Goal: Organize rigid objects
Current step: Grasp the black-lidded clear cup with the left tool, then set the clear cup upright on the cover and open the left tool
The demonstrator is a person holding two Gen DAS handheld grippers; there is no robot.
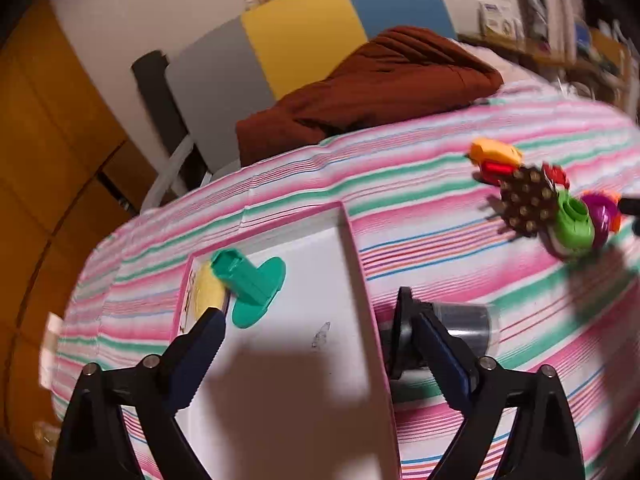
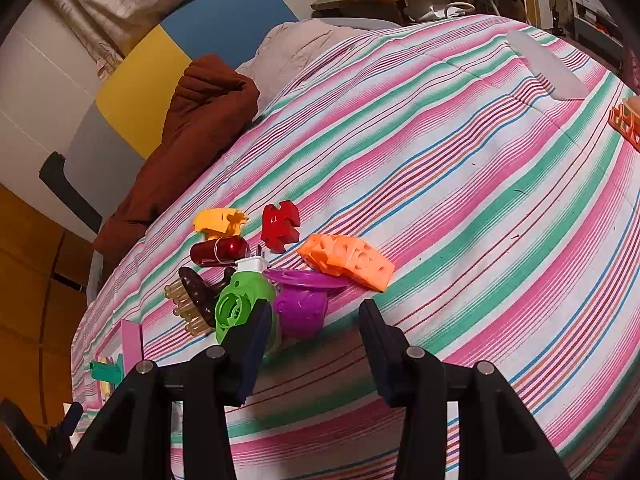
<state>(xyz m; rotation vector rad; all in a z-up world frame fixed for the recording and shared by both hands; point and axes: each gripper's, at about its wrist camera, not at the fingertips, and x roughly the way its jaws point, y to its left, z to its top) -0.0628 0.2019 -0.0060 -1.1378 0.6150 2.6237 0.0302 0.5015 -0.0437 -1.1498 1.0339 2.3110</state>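
Note:
My left gripper (image 1: 310, 304) hangs open and wide over a white box with pink walls (image 1: 352, 240). A teal spool-shaped piece (image 1: 252, 284) and a yellow piece (image 1: 208, 288) lie in the box's far corner. The gripper's right finger is outside the box wall, beside a grey cylinder (image 1: 468, 324) lying on the bedspread. My right gripper (image 2: 315, 306) is open above a toy cluster. A purple piece (image 2: 300, 304) lies just ahead of its tips and a green piece (image 2: 240, 304) lies by its left finger. Around them are a brown brush (image 2: 196, 296), a dark red cylinder (image 2: 220, 252), a red piece (image 2: 280, 226), a yellow-orange piece (image 2: 218, 222) and an orange lattice piece (image 2: 348, 260).
Everything rests on a striped bedspread (image 2: 460, 168). A brown blanket (image 2: 192, 132) is bunched at the headboard end. A grey flat object (image 2: 548, 68) and an orange item (image 2: 628, 120) lie at the far right. The box corner (image 2: 132, 336) shows at the right wrist view's lower left.

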